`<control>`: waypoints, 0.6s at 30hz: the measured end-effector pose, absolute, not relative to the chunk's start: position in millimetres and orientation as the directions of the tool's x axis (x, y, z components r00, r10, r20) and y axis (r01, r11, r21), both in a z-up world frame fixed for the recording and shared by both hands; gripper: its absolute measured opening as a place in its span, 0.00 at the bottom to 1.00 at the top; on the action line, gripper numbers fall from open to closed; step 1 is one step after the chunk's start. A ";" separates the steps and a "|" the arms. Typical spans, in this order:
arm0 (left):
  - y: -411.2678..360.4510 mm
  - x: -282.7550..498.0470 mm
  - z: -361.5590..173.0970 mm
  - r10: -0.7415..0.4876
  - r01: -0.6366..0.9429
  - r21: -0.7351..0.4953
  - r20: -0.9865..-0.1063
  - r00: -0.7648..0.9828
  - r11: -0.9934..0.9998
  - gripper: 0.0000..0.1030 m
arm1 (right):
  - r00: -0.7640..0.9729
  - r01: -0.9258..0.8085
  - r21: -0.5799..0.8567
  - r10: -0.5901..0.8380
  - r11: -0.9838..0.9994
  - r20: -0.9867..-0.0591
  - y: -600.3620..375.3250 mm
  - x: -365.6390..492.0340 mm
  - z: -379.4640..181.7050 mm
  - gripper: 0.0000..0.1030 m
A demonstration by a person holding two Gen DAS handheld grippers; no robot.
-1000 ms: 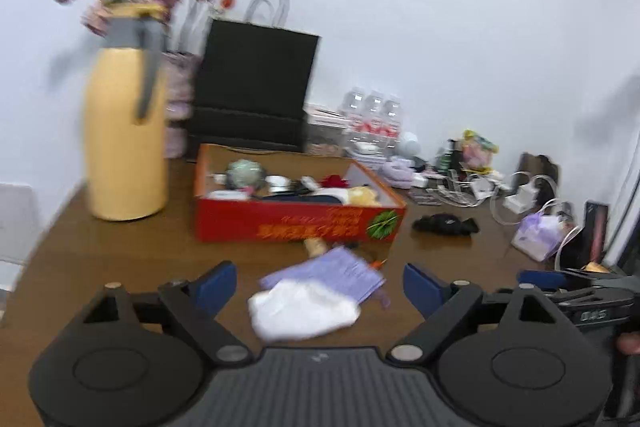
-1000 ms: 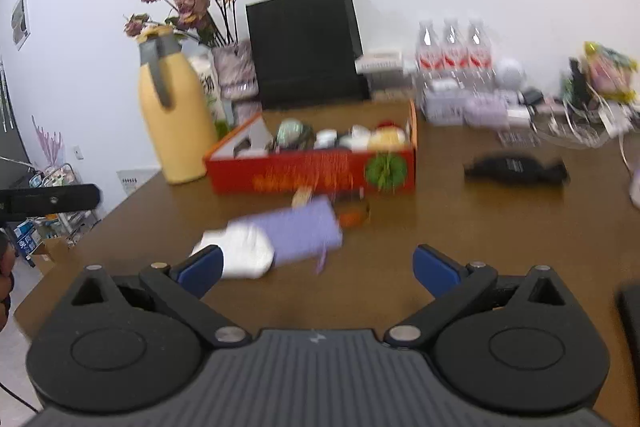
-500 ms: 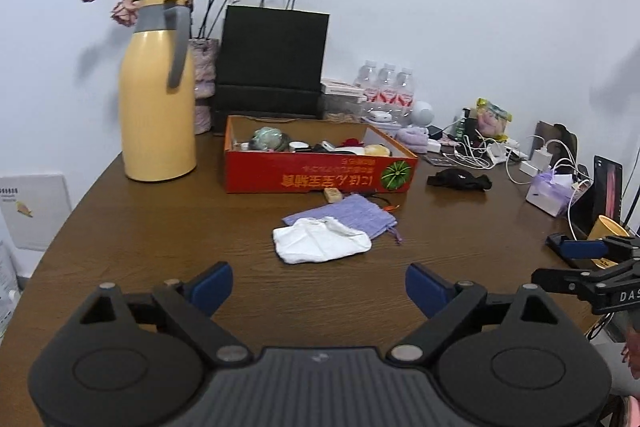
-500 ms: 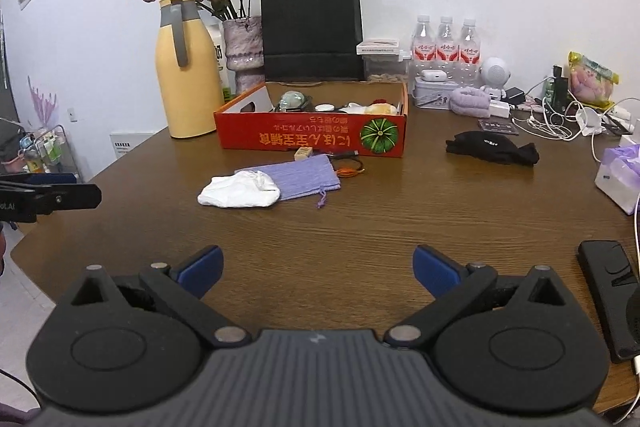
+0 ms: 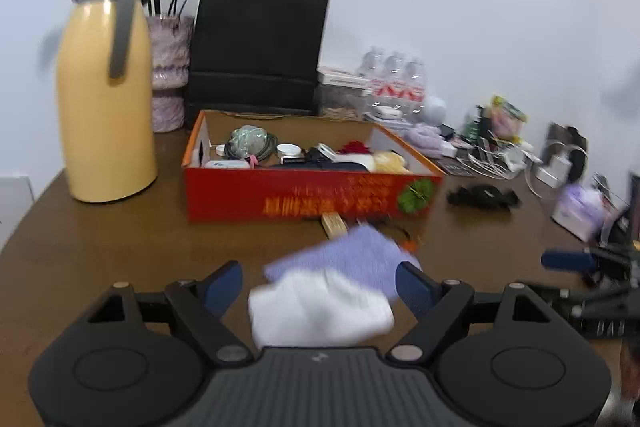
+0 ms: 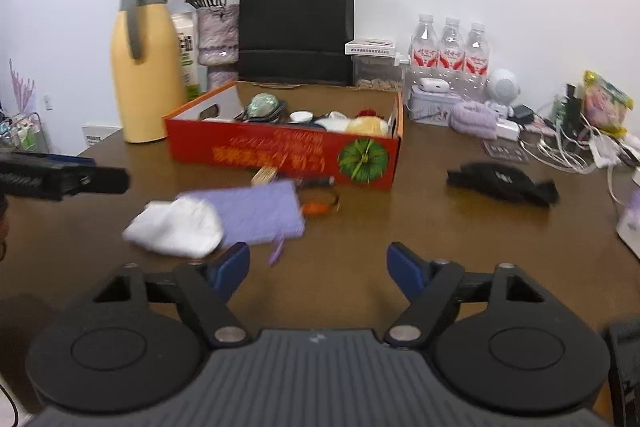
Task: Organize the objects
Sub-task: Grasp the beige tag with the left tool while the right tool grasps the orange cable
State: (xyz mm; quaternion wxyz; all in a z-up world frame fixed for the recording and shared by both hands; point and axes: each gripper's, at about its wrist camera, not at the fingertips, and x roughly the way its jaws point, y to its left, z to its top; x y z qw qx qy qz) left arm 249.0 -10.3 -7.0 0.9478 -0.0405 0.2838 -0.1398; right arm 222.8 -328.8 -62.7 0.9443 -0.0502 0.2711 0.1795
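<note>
Both grippers closing in on the loose cloths in front of the red box

At left of the left wrist view a yellow jug point(image 5: 106, 99) stands on the brown table point(image 5: 100, 243); the left gripper point(image 5: 319, 287) frames a white cloth point(image 5: 320, 311) at bottom centre — jaws closing, pads not yet on it. That cloth overlaps a purple pouch point(image 5: 352, 255) just before the red box point(image 5: 308, 195). In the right wrist view the right gripper point(image 6: 318, 269) sits lower centre, jaws narrowing on nothing, the pouch just up-left. This looks like the reach-to-grasp step; next, I'd judge, each must settle over its cloth and pinch — then lift toward the box.
</note>
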 end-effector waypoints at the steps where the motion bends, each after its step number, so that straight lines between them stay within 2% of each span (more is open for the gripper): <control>1: -16.5 269.4 -10.4 -0.284 0.234 -0.161 -0.544 0.789 0.959 0.80 | 0.786 -0.369 -0.003 0.310 0.929 -0.535 -325.7 240.5 -65.9 0.74; 3: -31.9 302.5 -19.1 -0.253 0.218 -0.130 -0.571 0.781 0.967 0.74 | 0.772 -0.381 -0.012 0.311 0.925 -0.555 -319.5 271.2 -74.3 0.68; 5: -43.8 330.3 -28.9 -0.270 0.227 -0.148 -0.590 0.761 0.962 0.65 | 0.748 -0.398 -0.009 0.319 0.917 -0.582 -312.7 299.2 -84.6 0.56; 9: -56.0 378.7 -44.5 -0.330 0.220 -0.249 -0.628 0.705 0.943 0.59 | 0.719 -0.424 -0.016 0.326 0.905 -0.613 -299.9 331.6 -102.4 0.55; 12: -67.2 400.6 -54.5 -0.323 0.227 -0.230 -0.623 0.713 0.946 0.55 | 0.702 -0.444 -0.012 0.340 0.896 -0.625 -290.5 343.3 -110.8 0.50; 13: -69.6 404.9 -58.7 -0.320 0.229 -0.225 -0.631 0.707 0.947 0.47 | 0.703 -0.449 -0.017 0.341 0.894 -0.624 -288.3 344.4 -112.6 0.48; 14: -70.7 408.6 -63.0 -0.324 0.226 -0.233 -0.645 0.692 0.946 0.32 | 0.705 -0.455 -0.025 0.343 0.890 -0.621 -286.0 344.6 -114.6 0.42; 15: -70.6 410.8 -66.3 -0.335 0.227 -0.247 -0.651 0.681 0.942 0.26 | 0.708 -0.459 -0.029 0.346 0.888 -0.616 -284.4 344.1 -116.0 0.40; 16: -70.8 409.7 -67.4 -0.334 0.229 -0.243 -0.646 0.686 0.942 0.22 | 0.712 -0.457 -0.031 0.344 0.889 -0.612 -283.9 343.2 -116.4 0.40; 18: -71.1 409.0 -67.7 -0.334 0.237 -0.235 -0.648 0.685 0.943 0.22 | 0.721 -0.449 -0.038 0.337 0.893 -0.605 -283.4 341.0 -117.5 0.40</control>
